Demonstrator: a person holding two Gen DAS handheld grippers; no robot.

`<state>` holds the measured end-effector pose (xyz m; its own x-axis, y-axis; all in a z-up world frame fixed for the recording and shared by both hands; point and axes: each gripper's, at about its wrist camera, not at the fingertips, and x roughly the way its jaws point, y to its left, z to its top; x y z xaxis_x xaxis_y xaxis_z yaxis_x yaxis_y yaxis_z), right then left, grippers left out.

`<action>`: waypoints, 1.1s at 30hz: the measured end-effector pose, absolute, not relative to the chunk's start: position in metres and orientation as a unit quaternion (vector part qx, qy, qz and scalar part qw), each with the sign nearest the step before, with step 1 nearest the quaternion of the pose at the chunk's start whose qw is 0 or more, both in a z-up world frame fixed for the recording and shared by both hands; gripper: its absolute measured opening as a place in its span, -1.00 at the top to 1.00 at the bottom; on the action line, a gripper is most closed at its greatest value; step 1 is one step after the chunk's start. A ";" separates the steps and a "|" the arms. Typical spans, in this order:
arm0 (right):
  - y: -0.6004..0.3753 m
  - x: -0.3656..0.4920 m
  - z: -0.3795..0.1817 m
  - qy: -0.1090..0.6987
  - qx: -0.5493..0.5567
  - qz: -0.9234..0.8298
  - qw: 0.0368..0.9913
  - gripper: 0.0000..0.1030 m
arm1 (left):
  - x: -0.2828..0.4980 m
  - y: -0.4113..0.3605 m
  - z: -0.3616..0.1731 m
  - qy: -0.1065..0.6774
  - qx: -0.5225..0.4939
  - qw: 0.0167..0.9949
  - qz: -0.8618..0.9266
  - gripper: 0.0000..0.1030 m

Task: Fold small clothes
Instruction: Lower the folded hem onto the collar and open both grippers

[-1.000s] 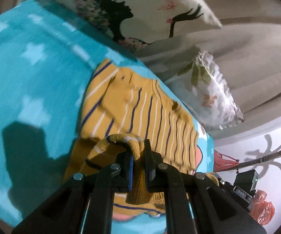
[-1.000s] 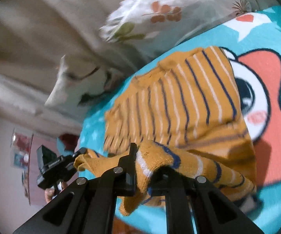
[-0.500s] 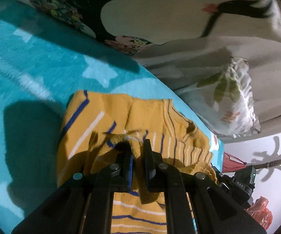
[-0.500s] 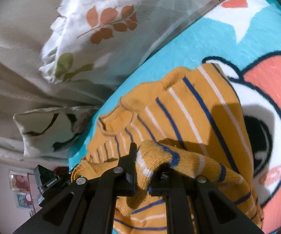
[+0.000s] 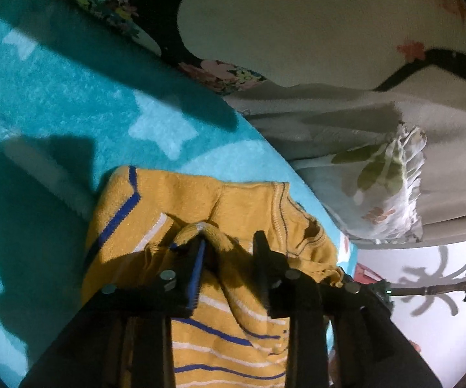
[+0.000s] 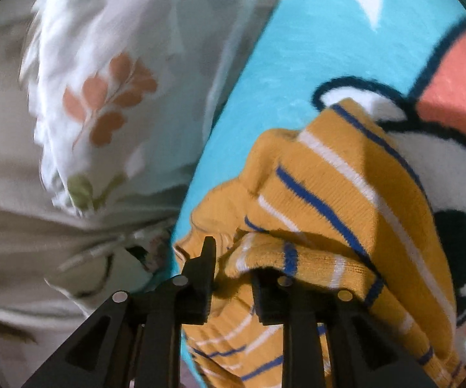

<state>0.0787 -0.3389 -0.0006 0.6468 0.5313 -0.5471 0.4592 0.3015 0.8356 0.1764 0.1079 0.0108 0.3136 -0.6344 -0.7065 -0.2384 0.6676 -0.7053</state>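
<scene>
A small mustard-yellow knit sweater with blue and white stripes lies folded over itself on a teal star-print blanket. My left gripper is open; a fold of the sweater hem lies loose between its jaws. In the right wrist view the sweater lies on the blanket's cartoon-face print. My right gripper is open too, with the striped hem resting across its right finger.
A floral frilled pillow and beige bedding lie just past the blanket's edge. A large cream cushion with a black print stands behind. The pillow fills the left of the right wrist view.
Both grippers carried the hem forward over the sweater toward its collar, then opened. The hem now lies loose between the jaws.
</scene>
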 end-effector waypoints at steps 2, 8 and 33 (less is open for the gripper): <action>-0.344 0.076 -0.003 0.403 0.612 0.025 0.680 0.43 | 0.175 0.112 0.011 0.564 -0.400 0.708 -0.144 0.24; -0.362 0.068 -0.004 0.349 0.672 0.014 0.653 0.00 | 0.172 0.128 0.014 0.538 -0.444 0.700 -0.149 -0.11; -0.294 0.077 0.069 0.458 0.410 0.010 0.789 0.28 | 0.156 0.082 0.034 0.559 -0.237 0.776 -0.171 -0.22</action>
